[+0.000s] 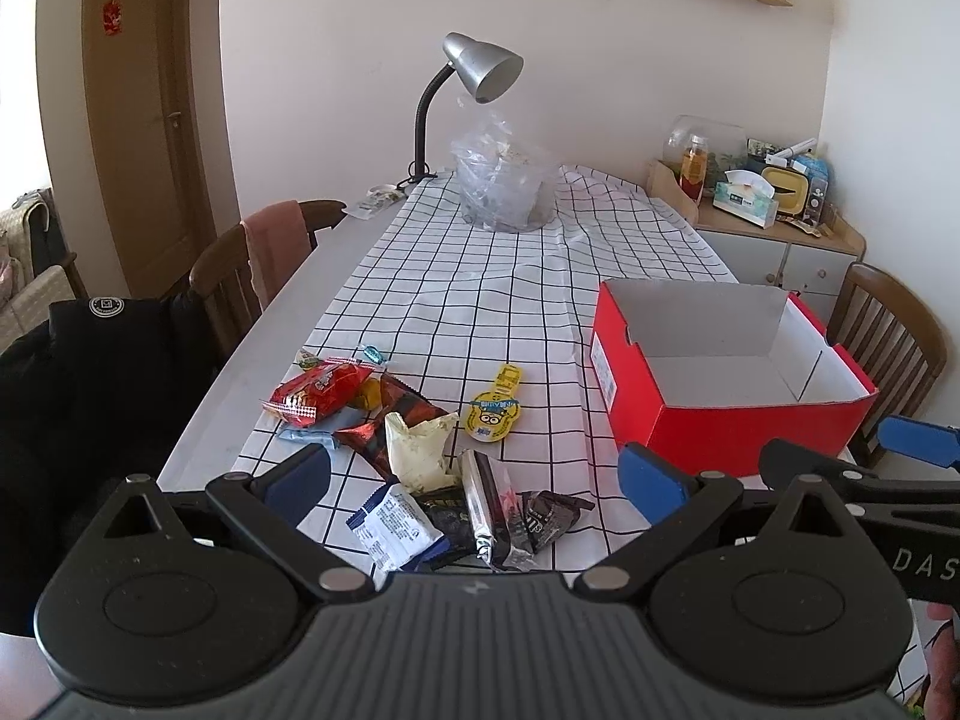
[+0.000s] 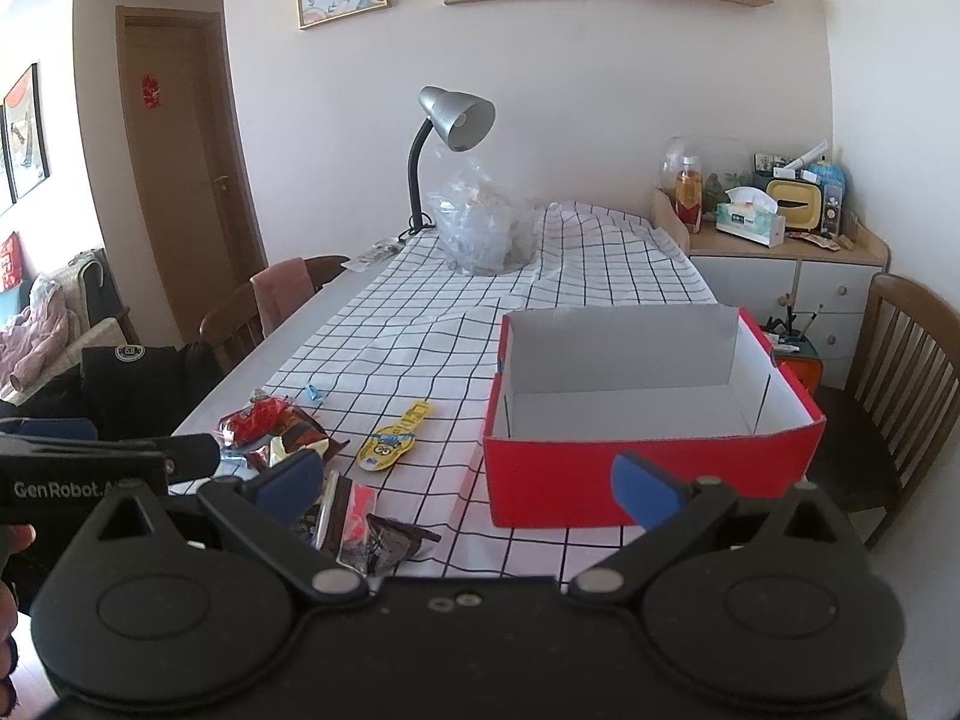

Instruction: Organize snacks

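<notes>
snack packets (image 1: pixel 420 468) heaped at near left edge of counter (image 1: pixel 240 396), red box (image 1: pixel 738 420) empty at right. light, crinkly, slippery; pinch at sealed ends. left gripper (image 1: pixel 474 474) and right gripper (image 2: pixel 468 480) jaws apart, empty.

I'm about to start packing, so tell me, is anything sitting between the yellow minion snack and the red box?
Nothing visible does. The yellow minion snack lies apart from the snack pile, and only bare checked tablecloth separates it from the red box, whose top is open and inside looks empty.
</notes>
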`<state>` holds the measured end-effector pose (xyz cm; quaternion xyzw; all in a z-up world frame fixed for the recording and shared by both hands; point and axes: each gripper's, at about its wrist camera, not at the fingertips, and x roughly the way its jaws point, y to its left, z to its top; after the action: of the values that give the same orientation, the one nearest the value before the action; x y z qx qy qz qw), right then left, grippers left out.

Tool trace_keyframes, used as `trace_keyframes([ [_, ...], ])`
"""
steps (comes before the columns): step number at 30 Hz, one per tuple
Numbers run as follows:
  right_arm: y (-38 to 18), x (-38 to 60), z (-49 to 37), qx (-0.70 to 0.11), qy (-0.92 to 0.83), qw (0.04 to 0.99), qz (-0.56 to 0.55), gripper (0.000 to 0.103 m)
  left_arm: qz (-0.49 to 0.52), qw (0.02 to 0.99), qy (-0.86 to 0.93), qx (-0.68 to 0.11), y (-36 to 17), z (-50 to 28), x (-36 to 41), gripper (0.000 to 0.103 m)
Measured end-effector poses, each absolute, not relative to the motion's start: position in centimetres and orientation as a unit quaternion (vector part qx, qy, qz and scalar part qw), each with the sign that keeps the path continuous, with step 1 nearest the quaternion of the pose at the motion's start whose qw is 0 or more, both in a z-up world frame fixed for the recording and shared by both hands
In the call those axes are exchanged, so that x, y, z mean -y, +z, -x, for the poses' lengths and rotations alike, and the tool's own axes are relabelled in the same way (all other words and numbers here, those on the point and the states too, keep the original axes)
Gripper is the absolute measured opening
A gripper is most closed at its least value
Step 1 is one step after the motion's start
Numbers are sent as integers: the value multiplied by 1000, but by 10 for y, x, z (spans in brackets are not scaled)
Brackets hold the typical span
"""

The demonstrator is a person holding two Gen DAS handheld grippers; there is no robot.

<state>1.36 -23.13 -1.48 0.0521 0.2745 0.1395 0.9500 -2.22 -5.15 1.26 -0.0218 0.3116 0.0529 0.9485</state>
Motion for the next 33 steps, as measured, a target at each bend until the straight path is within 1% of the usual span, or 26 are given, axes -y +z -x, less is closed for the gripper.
trace_keyframes([
  [33,-7,230,-4,-264,151,952,-41,103,21,952,59,-300,20,35,52,103],
])
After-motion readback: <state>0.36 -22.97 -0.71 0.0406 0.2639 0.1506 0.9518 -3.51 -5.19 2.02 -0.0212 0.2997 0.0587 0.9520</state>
